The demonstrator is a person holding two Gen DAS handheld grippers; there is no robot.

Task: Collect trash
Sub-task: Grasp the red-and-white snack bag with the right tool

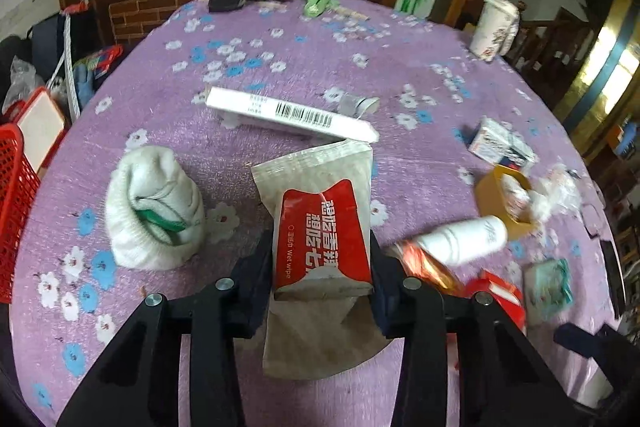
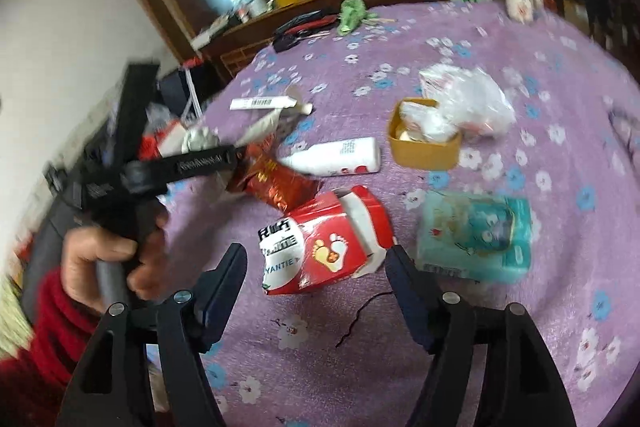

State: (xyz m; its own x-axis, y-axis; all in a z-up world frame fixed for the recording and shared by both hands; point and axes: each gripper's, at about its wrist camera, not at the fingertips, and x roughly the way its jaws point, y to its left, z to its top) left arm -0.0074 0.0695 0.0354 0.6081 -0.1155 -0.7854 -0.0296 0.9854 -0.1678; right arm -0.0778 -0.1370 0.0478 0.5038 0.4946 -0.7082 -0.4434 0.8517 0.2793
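A grey wet-wipe packet (image 1: pixel 320 211) with a red label stands between the fingers of my left gripper (image 1: pixel 320 247); both pads press its sides, so the gripper is shut on it just above the purple flowered tablecloth (image 1: pixel 280 59). In the right wrist view my right gripper (image 2: pixel 316 253) is open, its fingers on either side of a crushed red and white carton (image 2: pixel 328 247) that lies on the cloth; the left finger stands clear of it. A hand in a red sleeve (image 2: pixel 44 311) holds the left gripper's handle at the left.
Near the carton lie a red-gold wrapper (image 2: pixel 280 183), a white bottle (image 2: pixel 336 157), a yellow tub (image 2: pixel 424 143) with a plastic bag (image 2: pixel 468 95), and a teal tissue pack (image 2: pixel 476 231). A barcode box (image 1: pixel 288 115), a rolled white cloth (image 1: pixel 152 207) and a red basket (image 1: pixel 12 207) are on the left.
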